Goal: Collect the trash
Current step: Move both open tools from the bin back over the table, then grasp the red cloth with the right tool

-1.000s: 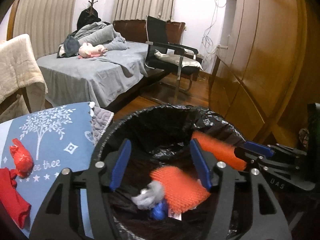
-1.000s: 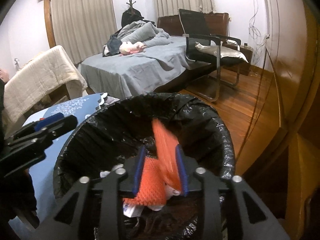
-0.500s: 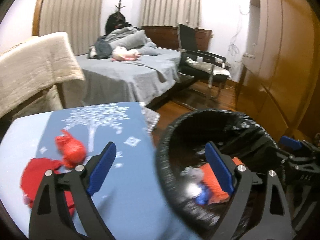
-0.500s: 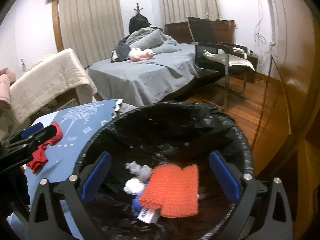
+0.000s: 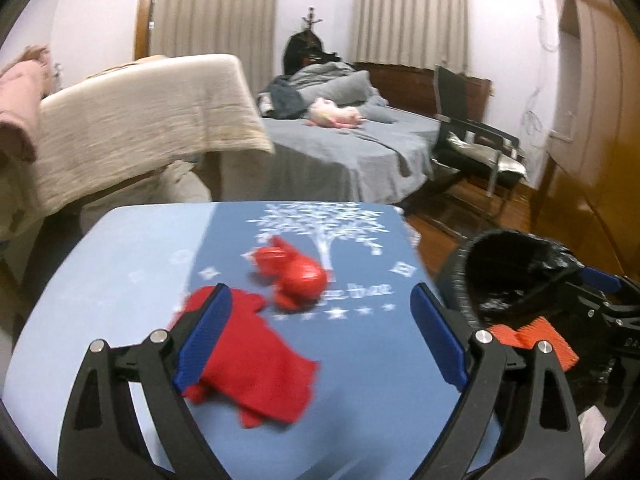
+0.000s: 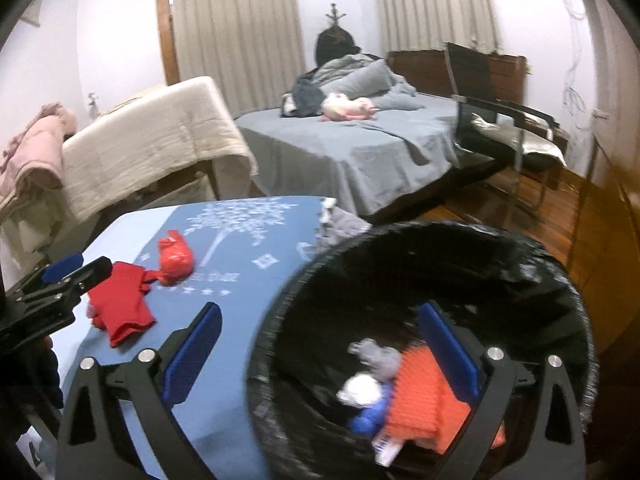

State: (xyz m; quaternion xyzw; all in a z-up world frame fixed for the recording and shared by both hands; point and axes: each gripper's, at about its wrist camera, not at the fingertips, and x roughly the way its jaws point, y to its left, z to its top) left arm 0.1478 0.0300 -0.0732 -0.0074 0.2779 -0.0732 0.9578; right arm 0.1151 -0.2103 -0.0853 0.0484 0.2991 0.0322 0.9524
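Observation:
A black-lined trash bin (image 6: 552, 276) stands right of the blue table (image 5: 120, 248); it also shows in the left wrist view (image 5: 516, 264). Inside lie an orange net pad (image 6: 424, 404), a grey wad (image 6: 380, 354), a white wad and a blue scrap. On the table lie a red crumpled bag (image 5: 296, 276) and a flat red cloth (image 5: 256, 364), also in the right wrist view: bag (image 6: 174, 258), cloth (image 6: 120, 304). My left gripper (image 5: 320, 336) is open and empty over the red cloth. My right gripper (image 6: 320, 352) is open and empty over the bin's left rim.
A bed with grey covers (image 6: 360, 148) and a pink soft toy stands behind the table. A black chair (image 6: 500, 120) stands at the right, a wooden wardrobe (image 5: 592, 120) beside it. A cream blanket (image 5: 140, 120) hangs over furniture at the left.
My right gripper opened and dropped the orange net pad into the bin. Both grippers swung left from over the bin; the left one now hangs over the red items on the table.

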